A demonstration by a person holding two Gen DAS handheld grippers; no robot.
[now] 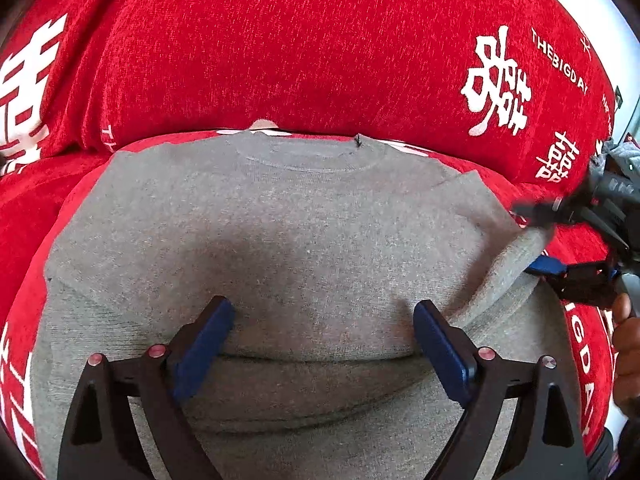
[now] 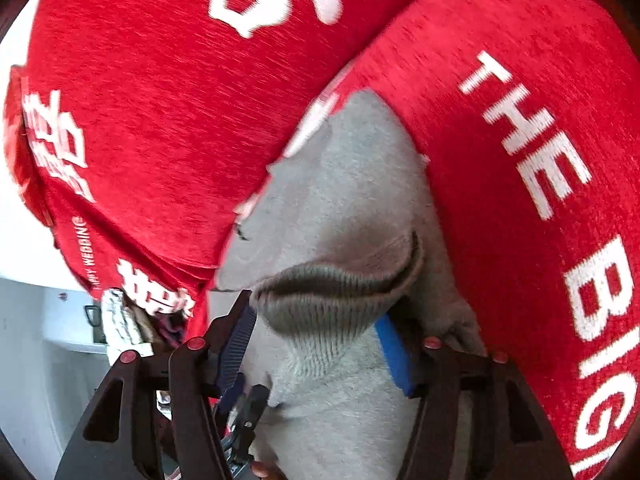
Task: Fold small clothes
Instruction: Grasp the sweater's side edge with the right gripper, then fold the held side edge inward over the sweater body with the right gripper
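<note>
A small grey sweater [image 1: 300, 220] lies flat on a red cover, its round collar [image 1: 300, 156] toward the backrest. My left gripper [image 1: 323, 308] hovers over the sweater's lower body, jaws wide open with nothing between the blue pads. At the sweater's right side my right gripper [image 1: 528, 240] reaches in sideways at the sleeve. In the right wrist view the ribbed sleeve cuff [image 2: 328, 300] sits between the pads of the right gripper [image 2: 316, 312]. The cuff is not squeezed flat, and a sliver of red shows beside one finger.
The red cover [image 1: 280, 40] with white characters and lettering drapes a seat and a bulging backrest just behind the collar. A person's hand [image 1: 626, 344] holds the right gripper at the frame edge. Past the seat's left edge are a pale floor and some clutter [image 2: 120, 328].
</note>
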